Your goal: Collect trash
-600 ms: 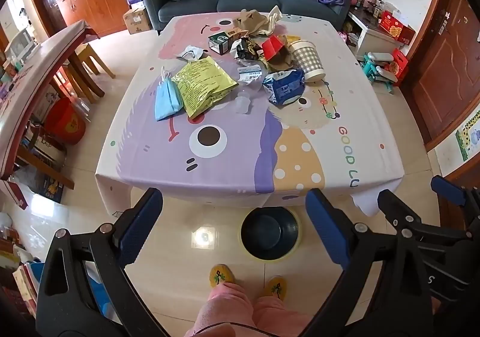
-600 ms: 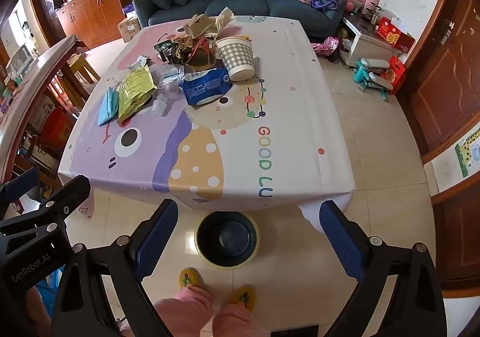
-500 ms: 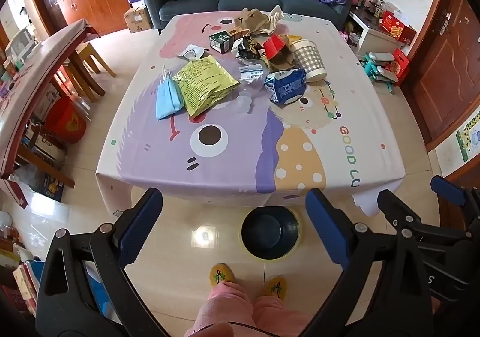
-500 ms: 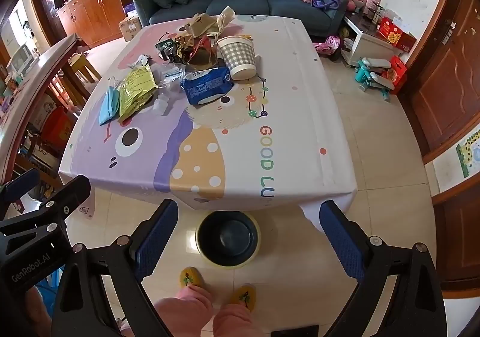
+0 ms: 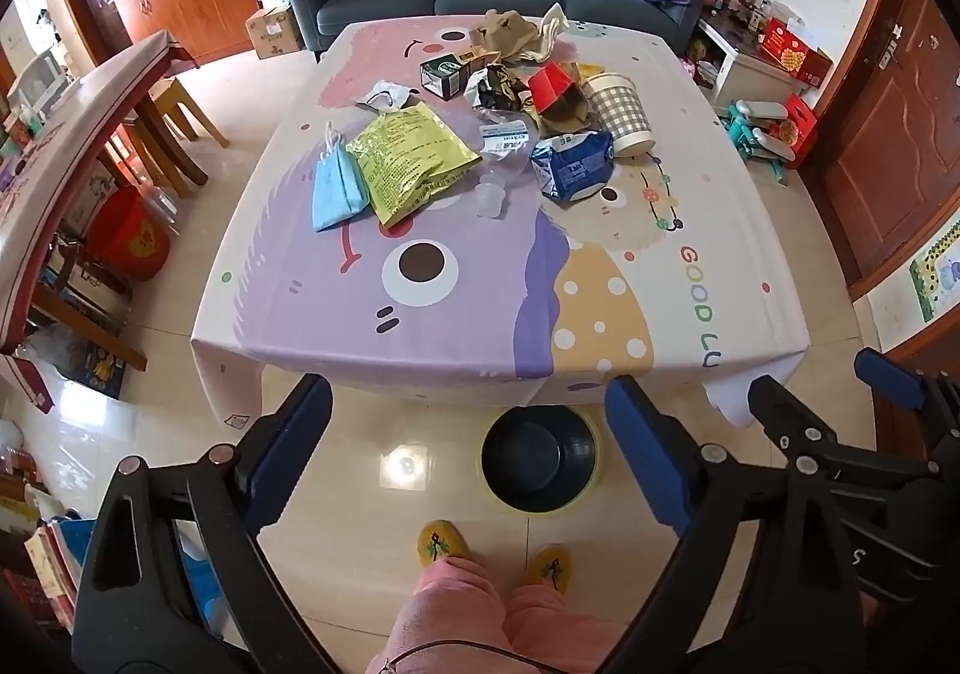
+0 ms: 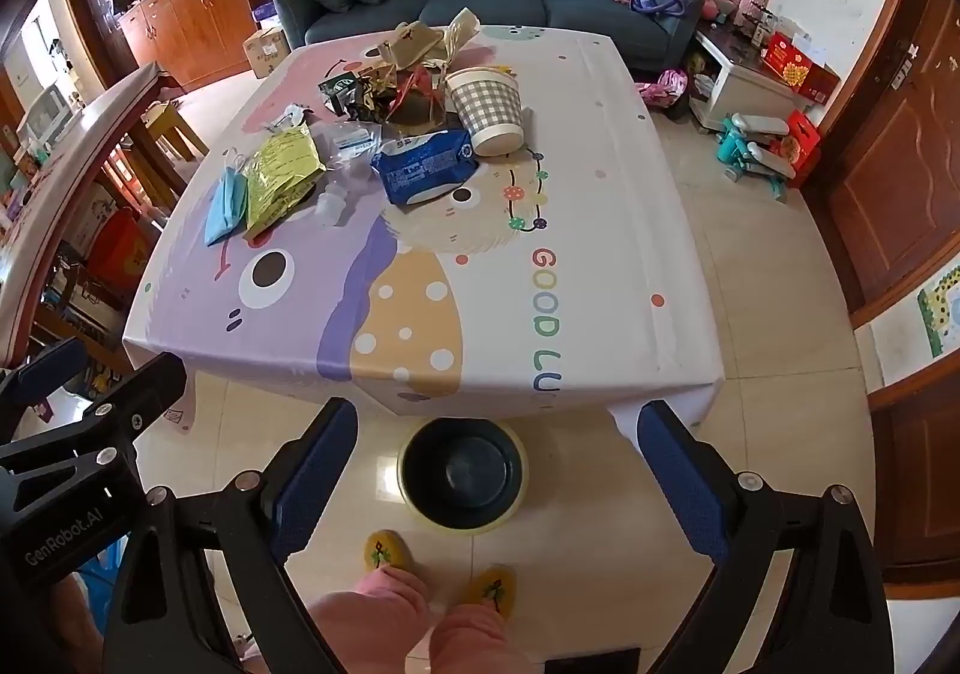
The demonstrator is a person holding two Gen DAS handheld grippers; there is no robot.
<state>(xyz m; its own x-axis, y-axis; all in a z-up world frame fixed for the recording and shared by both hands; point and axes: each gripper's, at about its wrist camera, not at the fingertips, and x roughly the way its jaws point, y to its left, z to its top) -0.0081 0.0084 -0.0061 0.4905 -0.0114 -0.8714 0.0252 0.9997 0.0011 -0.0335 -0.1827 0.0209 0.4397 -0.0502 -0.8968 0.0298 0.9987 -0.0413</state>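
Up on the bench [image 5: 480, 314] in your left view, all the trash [image 5: 480, 134] is untouched, your bin [image 5: 540, 467] empty on the floor, left hand-held gripper [image 5: 468, 452] spread wide. Right view: right hand-held gripper [image 6: 498, 470] also spread, holding nothing. Versus earlier, you've barely crept closer.

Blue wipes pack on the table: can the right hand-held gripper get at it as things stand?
Probably yes. The right hand-held gripper is open and empty, and the blue wipes pack lies on top at the near edge of the clutter. The bare tablecloth in front leaves the approach free; only the checked cup crowds its far side.
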